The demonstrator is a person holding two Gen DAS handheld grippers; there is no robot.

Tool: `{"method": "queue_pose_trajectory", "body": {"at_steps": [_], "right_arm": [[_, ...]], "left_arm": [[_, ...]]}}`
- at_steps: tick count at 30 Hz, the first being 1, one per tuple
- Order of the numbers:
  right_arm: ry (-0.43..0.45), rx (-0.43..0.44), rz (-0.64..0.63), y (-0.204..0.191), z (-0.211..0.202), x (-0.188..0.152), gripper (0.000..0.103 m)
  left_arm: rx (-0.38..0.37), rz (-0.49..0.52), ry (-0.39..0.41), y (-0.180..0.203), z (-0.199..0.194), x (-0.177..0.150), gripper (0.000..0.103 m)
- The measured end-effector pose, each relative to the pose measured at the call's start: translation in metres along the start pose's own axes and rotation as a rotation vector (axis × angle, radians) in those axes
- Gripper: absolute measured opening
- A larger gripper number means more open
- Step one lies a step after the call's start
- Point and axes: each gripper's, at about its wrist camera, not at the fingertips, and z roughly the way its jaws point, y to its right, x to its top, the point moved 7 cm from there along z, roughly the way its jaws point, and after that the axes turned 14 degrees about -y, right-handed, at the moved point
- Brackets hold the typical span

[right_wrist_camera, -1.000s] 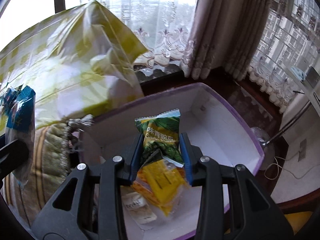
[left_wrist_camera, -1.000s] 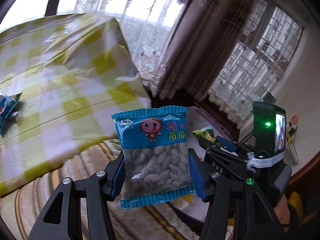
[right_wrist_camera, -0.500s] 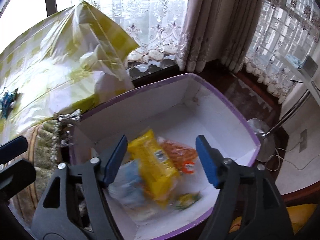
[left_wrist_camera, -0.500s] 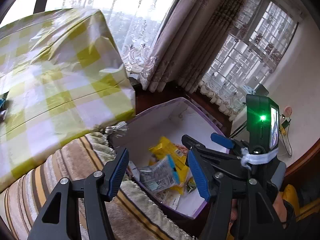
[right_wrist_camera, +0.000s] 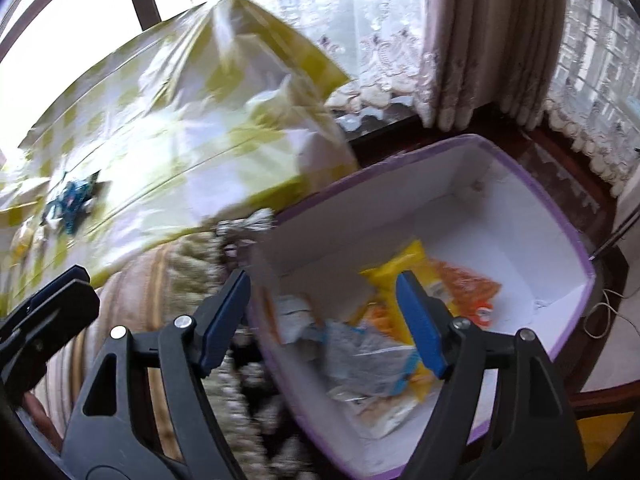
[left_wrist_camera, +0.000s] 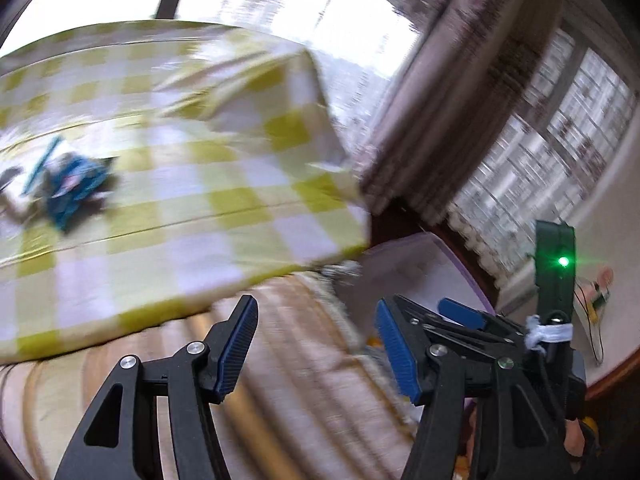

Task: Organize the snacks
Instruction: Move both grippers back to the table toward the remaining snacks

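Observation:
A white box with a purple rim (right_wrist_camera: 516, 168) stands beside the table; its corner shows in the left wrist view (left_wrist_camera: 452, 256). Inside lie a yellow packet (right_wrist_camera: 394, 276), an orange packet (right_wrist_camera: 468, 288) and the blue-edged clear seed packet (right_wrist_camera: 368, 356). A blue snack packet (left_wrist_camera: 72, 188) lies on the yellow-checked tablecloth (left_wrist_camera: 200, 184), also in the right wrist view (right_wrist_camera: 72, 200). My left gripper (left_wrist_camera: 316, 344) is open and empty over the striped cloth. My right gripper (right_wrist_camera: 324, 316) is open and empty above the box's near left rim.
A striped fringed cloth (left_wrist_camera: 304, 392) hangs below the tablecloth at the table edge. Curtains (right_wrist_camera: 472, 40) and windows stand behind. A dark wooden floor ledge (right_wrist_camera: 552, 148) runs past the box. Both views are motion-blurred.
Both grippers let go of their packets, which dropped into the box. Both now swing left, away from the box and toward the table; the blue packet on the cloth has come into view.

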Motion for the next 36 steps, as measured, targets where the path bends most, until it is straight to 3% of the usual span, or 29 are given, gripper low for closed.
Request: {"method": "queue_pose_trajectory", "body": {"at_steps": [7,17,26,36], "right_arm": [[0.007,0.057,-0.137,-0.069,0.005,0.004,0.078],[0.059,0.116,-0.393,-0.179,0.005,0.016,0.083],[0.072,0.183,-0.48,-0.26,0.022,0.044,0.087],[0.102,0.14,-0.571,-0.326,0.047,0.06,0.087]], "left_arm": [[0.095,-0.201,0.071,-0.087,-0.039,-0.013,0.062],[0.226,-0.378,0.15,-0.176,-0.084,-0.026,0.062],[0.288,-0.448,0.197,-0.224,-0.104,-0.027,0.064],[0.36,-0.495,0.235,-0.265,-0.127,-0.024,0.066]]}}
